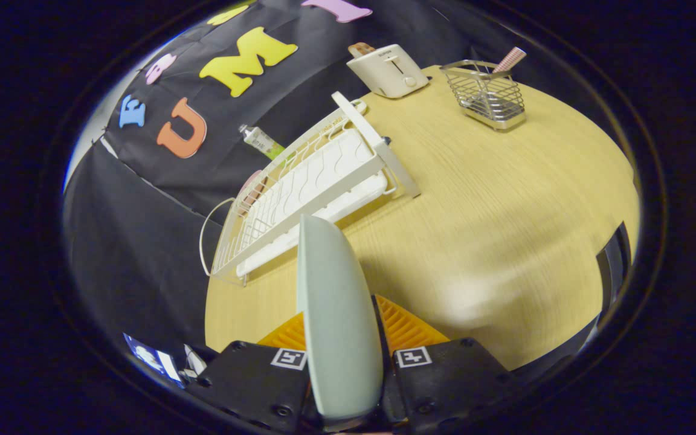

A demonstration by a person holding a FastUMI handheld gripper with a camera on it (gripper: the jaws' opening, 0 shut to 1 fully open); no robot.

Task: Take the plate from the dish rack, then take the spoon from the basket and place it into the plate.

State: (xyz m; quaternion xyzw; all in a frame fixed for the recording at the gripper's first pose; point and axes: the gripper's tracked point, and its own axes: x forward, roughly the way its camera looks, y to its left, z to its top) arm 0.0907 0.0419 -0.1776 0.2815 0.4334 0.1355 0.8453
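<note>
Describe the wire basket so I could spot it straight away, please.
Start at the round wooden table and look well beyond the gripper, whose fingers are shut on the plate. Past the white dish rack, beside the toaster, stands the basket: a small open metal-wire box with a pink handle poking out.

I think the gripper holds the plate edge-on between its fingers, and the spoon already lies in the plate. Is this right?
Not quite. The gripper does hold the plate edge-on between its fingers, but the spoon is not in the plate: its handle stands in the wire basket far beyond the fingers, next to the toaster on the table. The gripper view shows this.
</note>
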